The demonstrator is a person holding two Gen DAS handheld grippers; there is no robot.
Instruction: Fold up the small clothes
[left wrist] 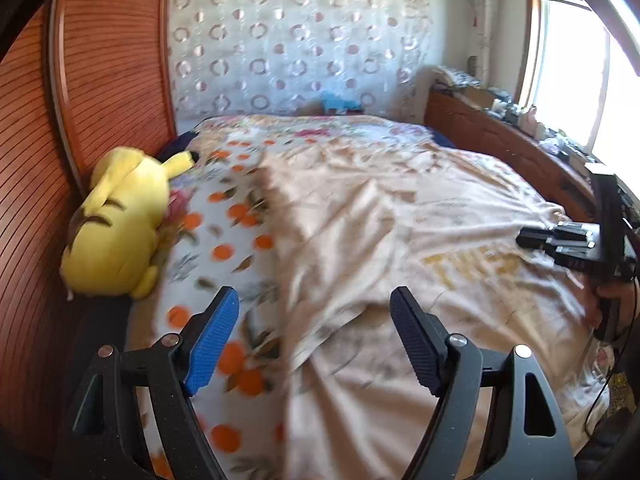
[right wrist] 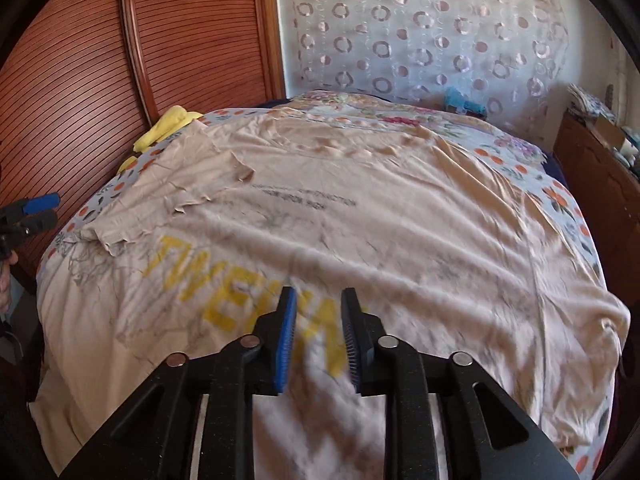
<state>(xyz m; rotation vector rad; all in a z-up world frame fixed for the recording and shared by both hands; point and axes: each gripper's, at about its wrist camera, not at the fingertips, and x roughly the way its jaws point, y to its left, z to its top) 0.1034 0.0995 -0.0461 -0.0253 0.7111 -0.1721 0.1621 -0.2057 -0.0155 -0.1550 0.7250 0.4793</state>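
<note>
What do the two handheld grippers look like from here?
Both are black plastic frames with silver pivot bolts. The left gripper has one blue ribbed pad and one dark ribbed pad; the right gripper shows a blue pad and a dark toothed one. A thin dark cable hangs below the right gripper.

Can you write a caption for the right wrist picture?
Right gripper open above a beige T-shirt with yellow letters, spread on the bed.

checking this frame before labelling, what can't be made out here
- Grey print on the beige t-shirt: right wrist view, too small and blurred to read.
- Yellow lettering: its end is hidden behind the right gripper.
- Shelf clutter: left wrist view, small, washed out by window glare.
- Shirt's near hem: cut off behind both grippers' bodies.
</note>
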